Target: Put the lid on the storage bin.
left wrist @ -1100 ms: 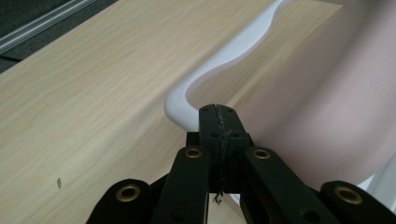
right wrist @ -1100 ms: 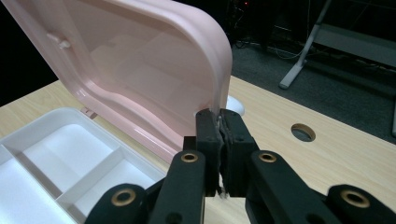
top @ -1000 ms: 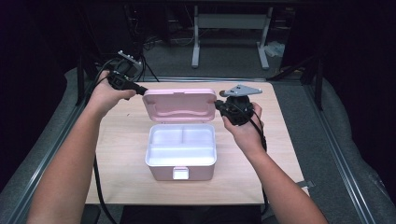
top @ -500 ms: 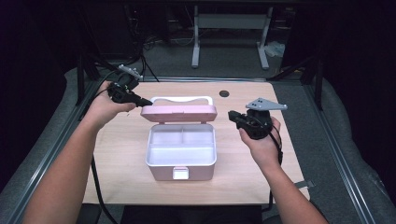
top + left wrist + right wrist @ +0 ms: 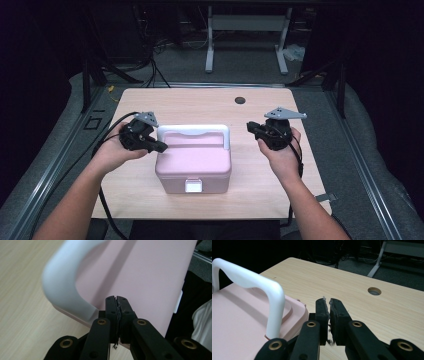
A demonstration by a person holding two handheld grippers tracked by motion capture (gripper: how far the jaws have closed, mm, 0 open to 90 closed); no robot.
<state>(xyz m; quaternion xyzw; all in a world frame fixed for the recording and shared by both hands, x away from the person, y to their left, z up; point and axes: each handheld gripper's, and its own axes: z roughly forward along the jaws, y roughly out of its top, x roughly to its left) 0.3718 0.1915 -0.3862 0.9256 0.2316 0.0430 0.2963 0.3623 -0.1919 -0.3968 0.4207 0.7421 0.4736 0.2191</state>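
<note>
Lid down now: from the high view, the pink plastic box with the white handle sits closed at the middle of the pale wooden table, where a second ago its lid stood open. Your left gripper rests at the box's left edge, your right gripper stands apart to its right. In the left gripper view, the jaws are pressed together with nothing between them, right over the lid. In the right gripper view, the jaws are likewise closed and empty. Closing looks done; the front latch probably comes next.

right tool – jaws together | pink box – left | white handle upright
</note>
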